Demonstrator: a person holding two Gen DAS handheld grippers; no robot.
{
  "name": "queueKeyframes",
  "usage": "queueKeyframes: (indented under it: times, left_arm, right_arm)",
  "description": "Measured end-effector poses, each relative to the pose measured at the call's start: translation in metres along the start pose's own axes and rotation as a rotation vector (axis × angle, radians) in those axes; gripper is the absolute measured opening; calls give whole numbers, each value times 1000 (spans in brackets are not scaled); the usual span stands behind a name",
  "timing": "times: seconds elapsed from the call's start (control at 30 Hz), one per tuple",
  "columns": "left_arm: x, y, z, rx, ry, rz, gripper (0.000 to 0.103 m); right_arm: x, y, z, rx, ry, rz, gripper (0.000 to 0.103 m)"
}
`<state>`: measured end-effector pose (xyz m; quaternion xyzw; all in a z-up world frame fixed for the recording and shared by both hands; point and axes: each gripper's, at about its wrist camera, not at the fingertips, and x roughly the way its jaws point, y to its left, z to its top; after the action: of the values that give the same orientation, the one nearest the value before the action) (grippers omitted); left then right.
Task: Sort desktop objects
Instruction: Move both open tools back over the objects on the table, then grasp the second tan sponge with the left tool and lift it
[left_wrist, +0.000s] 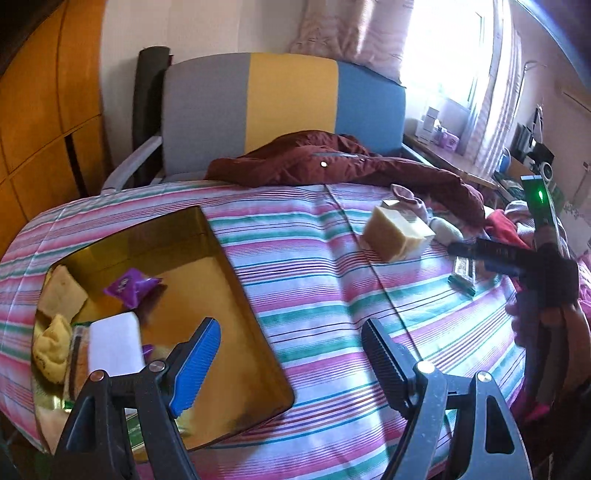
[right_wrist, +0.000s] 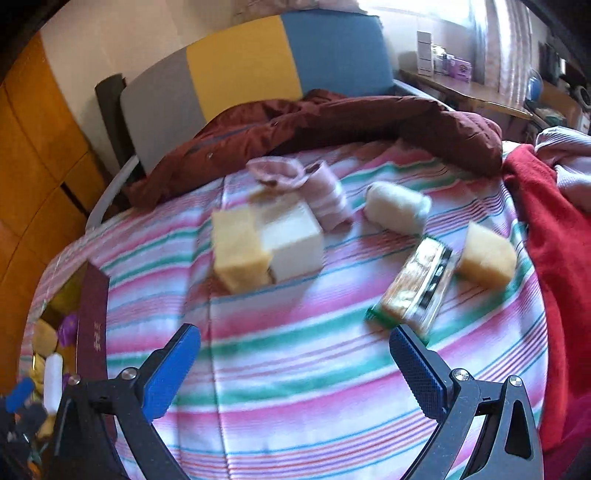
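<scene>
**Though Spread Wide, Right Tongs Nearest the Wrapped Snack Bar**

While lying on the striped quilt (right_wrist: 295, 369), wrapped snack bar (right_wrist: 417, 284) sat just ahead of right gripper (right_wrist: 295, 365), long axis slanting away up-right. Both empty: right gripper agape, left gripper (left_wrist: 291, 354) likewise, beside gold tin (left_wrist: 255, 295).

left hand-held gripper (left_wrist: 291, 358) | black frame, silver screws | one blue pad, other apparently black

wrist views angled down, sharing striped bedspread (left_wrist: 314, 266)
</scene>
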<state>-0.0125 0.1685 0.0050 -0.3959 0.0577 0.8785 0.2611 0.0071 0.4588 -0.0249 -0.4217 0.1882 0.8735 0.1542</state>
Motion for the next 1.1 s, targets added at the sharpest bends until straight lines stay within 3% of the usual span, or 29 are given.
queueKeyframes:
  times: [0.2,0.47,0.63,0.87,0.93,1.1]
  left_arm:
    - [20,-27,16,40,25,-40,80]
    - [55,-67,40,96,56,-79,83]
    - [88,-88,53,95,93,-110,85]
    - [126,-119,71,122,119,-124,88]
    - [135,-127,75,130,116,-122,96]
    - [155,-139,85,121,119,-119,99]
  right_arm:
    - [6,-23,34,47,-47,31,103]
    - [28,-59,73,174,-111,200,103]
    - [37,-74,70,273,-80,264,103]
    - [33,-71,77,279,-64,304,103]
    - [31,-74,76,285,-59,307,103]
    - [32,-82,74,326,-40,339,103]
